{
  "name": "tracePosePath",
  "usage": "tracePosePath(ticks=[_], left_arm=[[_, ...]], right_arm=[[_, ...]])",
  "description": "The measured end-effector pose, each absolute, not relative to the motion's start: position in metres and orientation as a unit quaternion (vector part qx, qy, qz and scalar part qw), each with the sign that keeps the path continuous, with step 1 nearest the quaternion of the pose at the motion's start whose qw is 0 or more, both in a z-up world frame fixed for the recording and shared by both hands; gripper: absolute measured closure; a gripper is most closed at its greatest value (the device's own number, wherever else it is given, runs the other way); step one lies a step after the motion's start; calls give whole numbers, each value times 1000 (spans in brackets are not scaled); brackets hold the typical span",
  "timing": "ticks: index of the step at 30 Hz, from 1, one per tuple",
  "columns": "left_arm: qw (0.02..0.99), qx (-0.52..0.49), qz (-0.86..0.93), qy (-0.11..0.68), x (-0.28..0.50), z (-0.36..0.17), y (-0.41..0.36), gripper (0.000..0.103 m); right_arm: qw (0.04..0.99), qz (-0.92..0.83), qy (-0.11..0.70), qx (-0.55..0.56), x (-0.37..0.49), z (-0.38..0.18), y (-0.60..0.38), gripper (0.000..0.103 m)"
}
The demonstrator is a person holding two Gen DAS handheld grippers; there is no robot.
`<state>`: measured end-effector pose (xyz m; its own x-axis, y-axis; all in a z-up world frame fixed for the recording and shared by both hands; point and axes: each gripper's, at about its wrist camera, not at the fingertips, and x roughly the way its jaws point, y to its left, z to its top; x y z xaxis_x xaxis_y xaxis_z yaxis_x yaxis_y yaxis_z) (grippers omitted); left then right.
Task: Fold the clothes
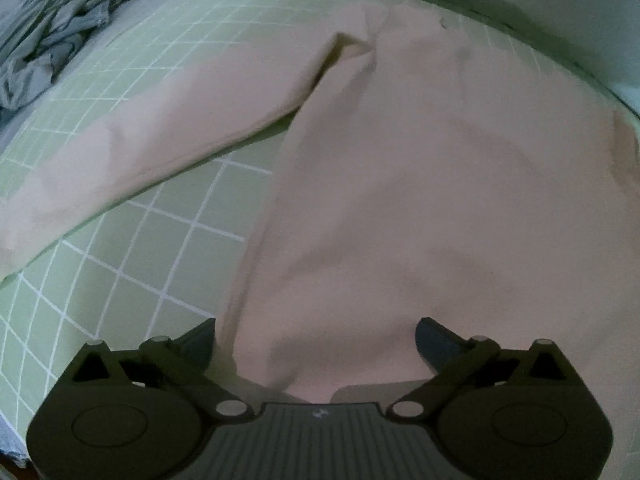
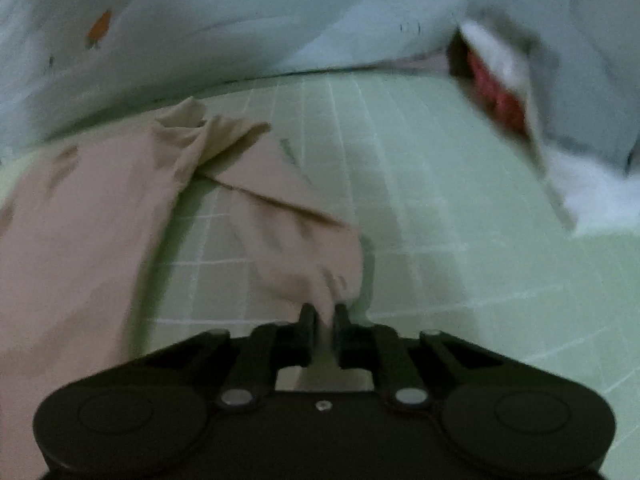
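Note:
A pale pink garment [image 1: 420, 184] lies spread on a green gridded mat [image 1: 120, 280], with one long sleeve [image 1: 160, 136] stretched to the left. My left gripper [image 1: 316, 340] hovers over the garment's near edge, its jaws wide open and the cloth lying below the gap, not pinched. In the right wrist view the same pink garment [image 2: 68, 240] shows at the left, and its other sleeve [image 2: 288, 236] runs down to my right gripper [image 2: 324, 312]. That gripper is shut on the sleeve's end, with a fold of cloth pinched between the fingers.
A crumpled grey garment [image 1: 56, 28] lies at the mat's far left corner. Pale bedding [image 2: 240, 16] borders the mat's [image 2: 460, 240] far edge. A white and red cloth [image 2: 504, 92] lies at the far right, blurred.

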<state>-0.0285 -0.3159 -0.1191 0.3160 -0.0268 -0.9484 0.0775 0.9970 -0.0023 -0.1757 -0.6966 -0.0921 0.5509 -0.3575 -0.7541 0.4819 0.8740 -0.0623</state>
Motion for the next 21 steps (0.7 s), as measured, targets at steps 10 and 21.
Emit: tracePosePath(ticks=[10, 21], left_arm=[[812, 24, -33, 582, -28, -121, -316, 0], [815, 23, -31, 578, -27, -122, -318, 0]], right_arm=[[825, -326, 450, -104, -205, -88, -705, 52], [863, -313, 388, 74, -210, -76, -750, 33]])
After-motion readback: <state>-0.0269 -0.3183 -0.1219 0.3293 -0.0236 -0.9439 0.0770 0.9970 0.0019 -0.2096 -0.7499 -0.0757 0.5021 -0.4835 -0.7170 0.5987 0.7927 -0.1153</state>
